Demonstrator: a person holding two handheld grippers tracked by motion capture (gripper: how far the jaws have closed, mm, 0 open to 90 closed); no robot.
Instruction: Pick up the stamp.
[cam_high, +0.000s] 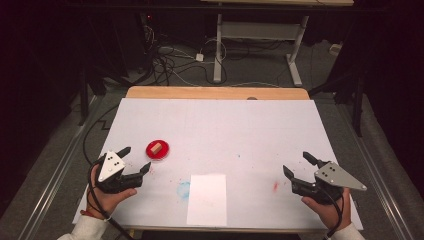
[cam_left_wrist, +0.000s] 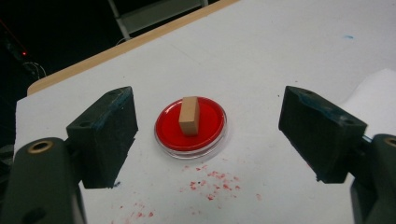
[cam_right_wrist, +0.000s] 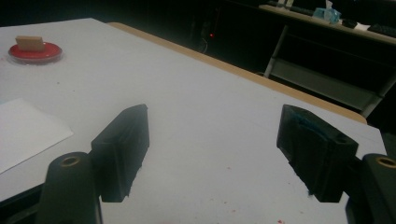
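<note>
Left gripper (cam_left_wrist: 208, 135) jaws wide, empty

One red dish (cam_high: 157, 149), one wooden block (cam_high: 156, 147), one paper sheet (cam_high: 207, 199), two tools, perhaps.

red dish (cam_left_wrist: 190, 128), tan block (cam_left_wrist: 189, 115), white table (cam_high: 240, 130).

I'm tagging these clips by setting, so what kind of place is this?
Probably a lab or workshop test station: a white-covered wooden table in a dark room, loose cables on the floor, and a white-framed adjustable desk behind.
</note>
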